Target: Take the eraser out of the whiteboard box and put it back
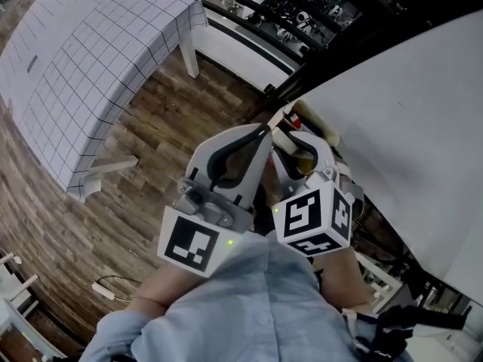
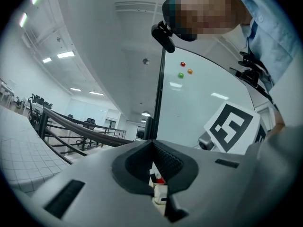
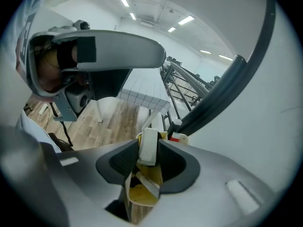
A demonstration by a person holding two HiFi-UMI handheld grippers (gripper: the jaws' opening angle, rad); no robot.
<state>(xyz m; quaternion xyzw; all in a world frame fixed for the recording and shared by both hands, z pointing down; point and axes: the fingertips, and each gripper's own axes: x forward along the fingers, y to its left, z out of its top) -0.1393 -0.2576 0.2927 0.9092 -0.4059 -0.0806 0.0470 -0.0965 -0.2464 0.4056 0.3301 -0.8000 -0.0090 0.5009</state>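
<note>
In the right gripper view a white eraser (image 3: 147, 145) stands upright between the pads of my right gripper (image 3: 147, 150), which is shut on it just above the yellow whiteboard box (image 3: 142, 193). The box hangs at the lower corner of the whiteboard (image 3: 265, 126) and holds a white strip and a red-capped marker (image 3: 178, 137). In the head view both grippers crowd that corner. The right gripper (image 1: 293, 140) points steeply down over the box (image 1: 306, 158). The left gripper (image 1: 261, 130) lies beside it, fingers meeting at the tip, shut with nothing held. Its own view (image 2: 152, 144) faces the board (image 2: 199, 108).
A table under a gridded white cloth (image 1: 83, 74) stands to the left on the wood floor (image 1: 151, 149). The whiteboard's black frame (image 1: 324, 66) runs diagonally. Shelves with gear (image 1: 302, 6) are behind it. Coloured magnets (image 2: 182, 70) sit on the board. A cable (image 1: 106, 289) lies on the floor.
</note>
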